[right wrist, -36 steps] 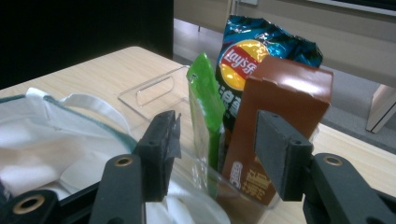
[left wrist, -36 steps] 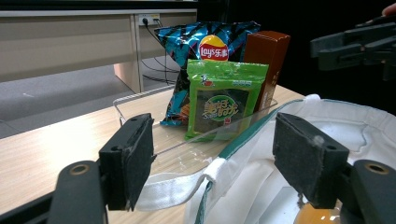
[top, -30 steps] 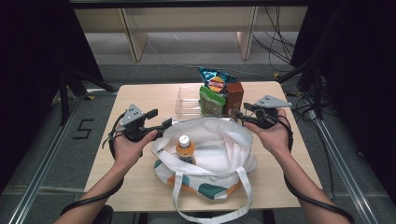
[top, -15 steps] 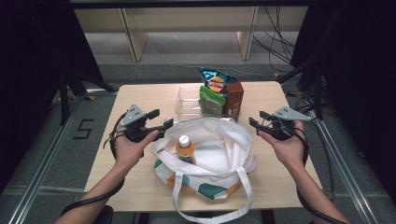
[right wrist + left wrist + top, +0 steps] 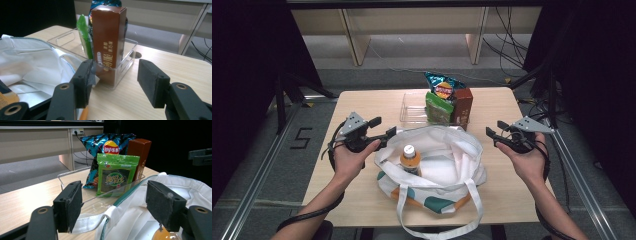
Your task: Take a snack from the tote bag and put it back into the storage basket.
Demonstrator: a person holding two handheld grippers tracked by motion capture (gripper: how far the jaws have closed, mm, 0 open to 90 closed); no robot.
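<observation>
A light wooden table point(image 5: 362, 200) carries everything. Biggest on it is a white tote bag point(image 5: 447, 165) with orange and teal patches, lying open near the person's edge, an orange-capped bottle point(image 5: 410, 159) standing inside it. Just beyond the bag sits a clear plastic bin point(image 5: 414, 107) holding three packs upright: a blue chip bag point(image 5: 105, 147) at the back, a brown carton point(image 5: 108, 37) at its right end, a green snack pouch point(image 5: 116, 175) in front.

The left gripper point(image 5: 384, 131) is at the bag's left rim, jaws spread, with the rim and a strap point(image 5: 92, 221) between the pads but not pinched. The right gripper point(image 5: 493, 136) hovers above the table right of the bag, clear of it, released and grasping nothing; it points toward the brown carton.
</observation>
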